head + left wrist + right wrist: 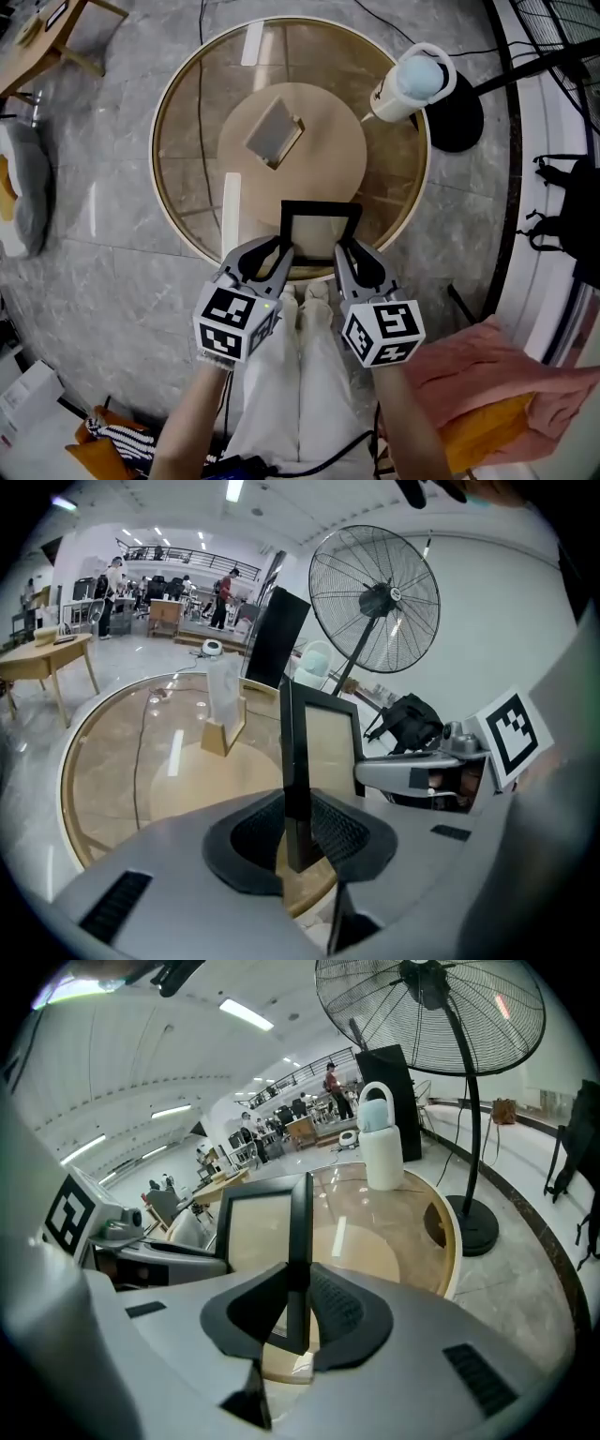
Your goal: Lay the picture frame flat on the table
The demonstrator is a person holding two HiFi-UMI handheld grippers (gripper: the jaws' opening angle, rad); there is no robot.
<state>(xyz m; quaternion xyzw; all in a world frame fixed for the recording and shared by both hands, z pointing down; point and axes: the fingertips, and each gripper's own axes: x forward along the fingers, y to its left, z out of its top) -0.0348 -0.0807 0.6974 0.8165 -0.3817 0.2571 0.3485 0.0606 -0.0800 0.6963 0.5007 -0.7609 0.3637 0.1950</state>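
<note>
A black picture frame [319, 225] with a pale insert stands upright over the near rim of the round glass table [178, 103]. My left gripper [281, 249] is shut on the frame's left side rail, and my right gripper [345, 251] is shut on its right side rail. In the left gripper view the frame's edge [296, 761] runs straight up between the ribbed pads of the left gripper [298, 834]. The right gripper view shows the same from the other side: the frame [298, 1232] is pinched in the right gripper [295, 1314]. The frame's bottom edge is hidden behind the jaws.
A small wooden stand holding a grey card [274, 131] sits on the table's round wooden centre. A white cylindrical appliance [412, 82] stands at the table's far right rim, beside a floor fan's black base [457, 117]. Pink cloth [497, 375] lies to my right.
</note>
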